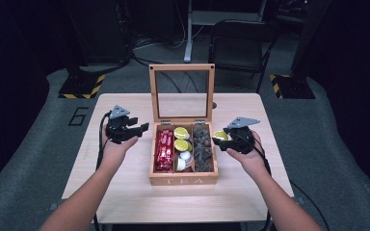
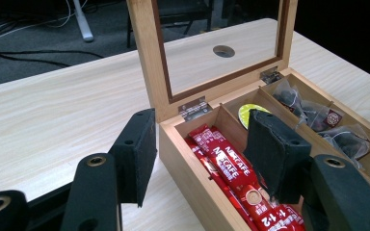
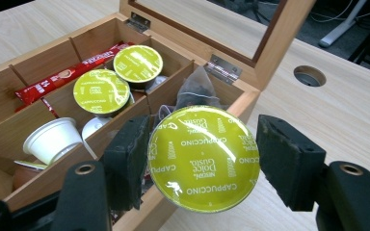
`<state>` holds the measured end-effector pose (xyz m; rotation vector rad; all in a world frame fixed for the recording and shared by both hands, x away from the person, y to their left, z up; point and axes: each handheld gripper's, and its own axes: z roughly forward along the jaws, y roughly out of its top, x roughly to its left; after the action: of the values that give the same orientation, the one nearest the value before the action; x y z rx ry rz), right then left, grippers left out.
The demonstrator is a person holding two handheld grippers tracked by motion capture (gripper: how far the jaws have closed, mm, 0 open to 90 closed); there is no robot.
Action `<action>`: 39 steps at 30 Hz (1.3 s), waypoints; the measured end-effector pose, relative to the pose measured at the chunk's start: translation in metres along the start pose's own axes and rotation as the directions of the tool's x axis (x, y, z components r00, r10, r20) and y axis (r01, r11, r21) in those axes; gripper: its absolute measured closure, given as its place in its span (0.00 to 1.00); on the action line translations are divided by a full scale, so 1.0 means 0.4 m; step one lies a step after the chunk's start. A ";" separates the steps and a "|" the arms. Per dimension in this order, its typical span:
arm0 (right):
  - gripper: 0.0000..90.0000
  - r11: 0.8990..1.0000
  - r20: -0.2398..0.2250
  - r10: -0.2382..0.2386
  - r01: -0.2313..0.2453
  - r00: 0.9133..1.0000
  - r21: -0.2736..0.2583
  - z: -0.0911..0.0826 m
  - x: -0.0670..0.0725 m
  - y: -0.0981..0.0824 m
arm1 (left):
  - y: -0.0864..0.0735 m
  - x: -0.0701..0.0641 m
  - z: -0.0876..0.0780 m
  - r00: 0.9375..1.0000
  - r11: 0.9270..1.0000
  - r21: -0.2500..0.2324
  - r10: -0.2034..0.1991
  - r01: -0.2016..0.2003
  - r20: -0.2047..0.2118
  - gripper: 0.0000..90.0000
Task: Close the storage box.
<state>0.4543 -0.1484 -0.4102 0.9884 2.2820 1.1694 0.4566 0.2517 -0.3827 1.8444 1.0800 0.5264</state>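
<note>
Holding a round coffee pod (image 3: 203,160), the right gripper (image 3: 203,161) sits just past the right side of the wooden tea box (image 1: 183,180), near the right edge of the table (image 1: 125,197). The pod has a shiny yellow-green lid with white words on it, and one word says CAPPUCCINO. The lid faces the camera in the right gripper view. The pod sits between the two black fingers (image 3: 127,161). The left finger touches the pod's side. On the other side you can see a thin gap next to the finger, so I cannot tell if that one presses on it. The jaws are about half open, as wide as the pod.

The box lid (image 1: 181,91) stands straight up, with a clear window in it. Inside the box, two more green pods (image 3: 101,91) lie in the middle part, with white cups (image 3: 52,139) in front of them. Red coffee sticks (image 2: 229,168) fill the left part. Dark tea bags (image 2: 318,118) fill the right part.

The left gripper (image 2: 200,159) waits by the box's left side, near its back corner. Its jaws are partly open and hold nothing.
</note>
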 end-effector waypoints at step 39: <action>0.41 0.995 0.136 0.093 -0.098 0.986 0.026 -0.032 -0.060 -0.151 | 0.000 -0.004 0.002 1.000 1.000 0.010 0.004 -0.004 0.003 0.50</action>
<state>0.4376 -0.1975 -0.4516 1.1641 2.1750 1.0715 0.4564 0.2499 -0.3829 1.8560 1.0782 0.5213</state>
